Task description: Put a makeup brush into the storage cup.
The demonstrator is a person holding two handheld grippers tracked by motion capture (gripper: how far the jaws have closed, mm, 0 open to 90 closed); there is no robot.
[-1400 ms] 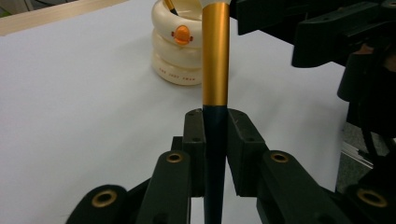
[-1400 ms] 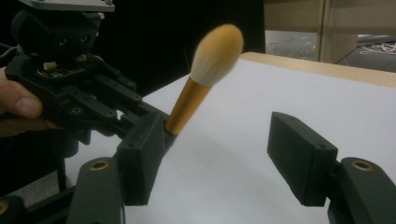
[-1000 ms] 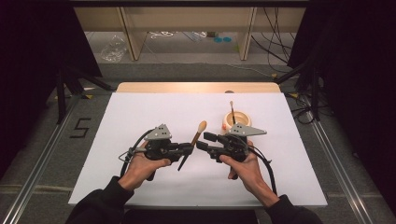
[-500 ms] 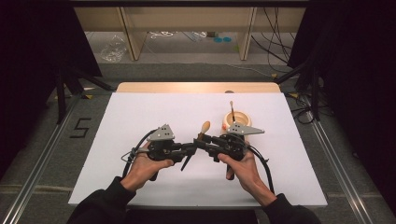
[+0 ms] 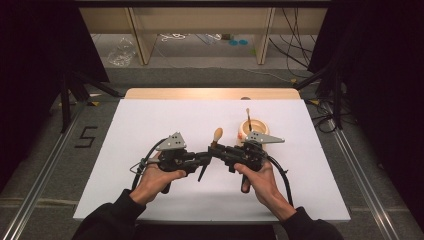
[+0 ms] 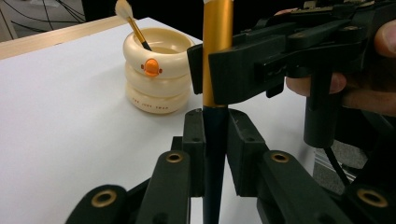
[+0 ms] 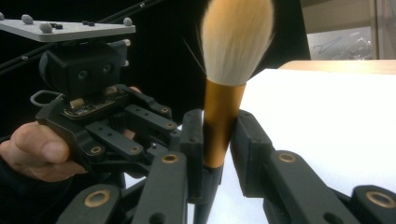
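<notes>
the white tabletop [image 5: 150, 125] carries a cream ringed pot [image 5: 252, 128] toward its right half, a thin brush standing in it. above the middle, near the front edge, the left gripper [image 5: 202, 160] and right gripper [image 5: 220, 150] meet nose to nose, both hands level and wrists turned inward. the makeup brush [image 5: 216, 140] stands upright between them: the left jaws clamp its dark handle [image 6: 215, 140], and the right jaws, which have just been closing, pinch the gold ferrule [image 7: 222, 121]. risk, i judge: with two grips so close, any twist could lever the brush askew or let it slip.
</notes>
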